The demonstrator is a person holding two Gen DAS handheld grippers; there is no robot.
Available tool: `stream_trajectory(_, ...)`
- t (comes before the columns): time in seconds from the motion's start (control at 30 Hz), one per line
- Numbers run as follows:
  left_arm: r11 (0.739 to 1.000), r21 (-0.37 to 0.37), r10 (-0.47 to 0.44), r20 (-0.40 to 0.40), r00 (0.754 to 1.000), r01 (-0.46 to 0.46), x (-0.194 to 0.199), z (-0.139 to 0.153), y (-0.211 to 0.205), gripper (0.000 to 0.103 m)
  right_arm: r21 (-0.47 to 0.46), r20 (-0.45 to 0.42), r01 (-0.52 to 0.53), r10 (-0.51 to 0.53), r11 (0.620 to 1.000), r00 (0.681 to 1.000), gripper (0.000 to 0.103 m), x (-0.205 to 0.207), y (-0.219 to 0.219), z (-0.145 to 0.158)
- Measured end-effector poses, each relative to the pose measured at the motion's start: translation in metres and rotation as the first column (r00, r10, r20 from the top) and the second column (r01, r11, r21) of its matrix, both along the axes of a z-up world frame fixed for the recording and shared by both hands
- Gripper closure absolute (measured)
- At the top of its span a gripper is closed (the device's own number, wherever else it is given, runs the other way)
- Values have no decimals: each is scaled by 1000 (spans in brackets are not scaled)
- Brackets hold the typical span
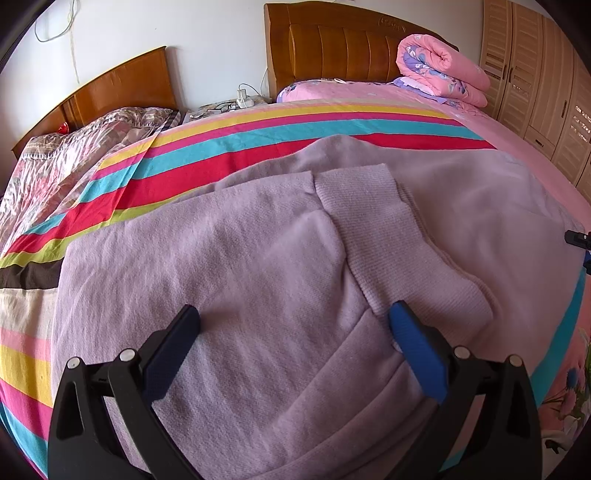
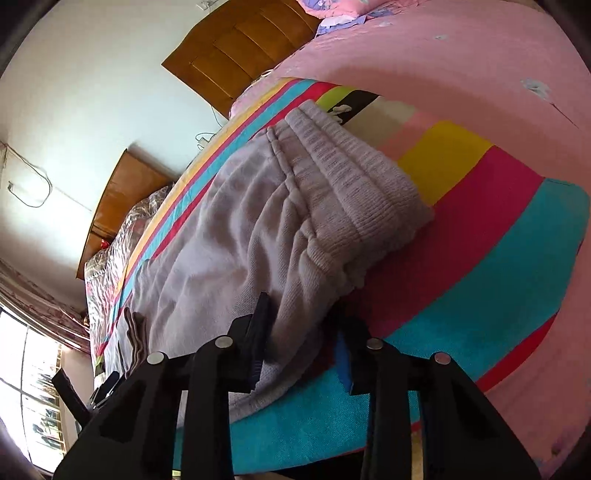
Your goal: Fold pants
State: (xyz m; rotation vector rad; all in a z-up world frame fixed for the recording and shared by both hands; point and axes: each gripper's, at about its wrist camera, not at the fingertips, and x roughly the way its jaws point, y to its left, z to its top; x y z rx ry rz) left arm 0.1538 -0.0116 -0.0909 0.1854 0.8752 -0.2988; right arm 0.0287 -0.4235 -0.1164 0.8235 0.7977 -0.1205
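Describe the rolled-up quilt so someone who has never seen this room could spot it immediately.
Start at the taller wooden headboard against the white wall, beside the wardrobe. At its foot, on the pink bedsheet, lies the rolled quilt. Unlike the flat lilac pants nearer the camera, it is a fat pink roll printed with purple flowers.

No legible text, label, brand name, number or sign appears in either view. The far headboard [image 1: 332, 40] carries a small carved emblem [image 1: 392, 23] near the right end of its top rail, but its characters are too small and blurred to make out.
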Motion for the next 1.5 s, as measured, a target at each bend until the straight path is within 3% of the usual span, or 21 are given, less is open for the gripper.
stream_trajectory(0.1, 1000, 3, 3, -1, 1000, -3, 0, 1, -2, 1, -36, 12, 18, -17, 999, 1000, 79, -1, 6, 1)
stream_trajectory(0.23, 1000, 4, 5, 1, 1000, -5, -1, 0, -2, 1, -13, 44, 55, -54, 998, 998, 83, -4, 3, 0)
stream_trajectory(0.4, 1000, 1, 3, 2, 1000, -3, -1, 0, -3, 1, -8, 39, 72, -71, 997, 997, 83, -2, 3, -1)
stream_trajectory(0.63, 1000, 7, 17, -26, 1000, -17, 1, 3, -5, 1, 78, 12, 99, -100, 992, 995, 76, -1, -6, -9)
stream_trajectory(0.8, 997, -63, -42, 17, 999, 43, 2, 39, -24, 1, 75, 7, 105, -106, 992, 994, 75, 0, -5, -9)
stream_trajectory(0.93, 994, -23, -107, 30, 994, 108, 30, 50, -67, 1, 84, 16, 110, -112, 990, 994, 75, 0, -7, -10)
stream_trajectory(1.13, 991, 89, -92, -75, 993, 99, 77, -5, -95, 2, 127, 43, 117, -123, 985, 991, 75, -5, -11, -16)
stream_trajectory(1.3, 989, 112, -91, -55, 994, 97, 72, -5, -97, 1, 183, 50, 119, -130, 976, 990, 74, -7, -19, -22)
stream_trajectory(1.4, 987, 137, -80, -11, 997, 80, 65, 6, -105, 2, 148, 52, 118, -127, 982, 991, 75, -9, -16, -19)
stream_trajectory(1.5, 979, 100, -178, -1, 984, 177, 65, 26, -138, 2, 135, 55, 122, -131, 983, 990, 75, -10, -13, -18)
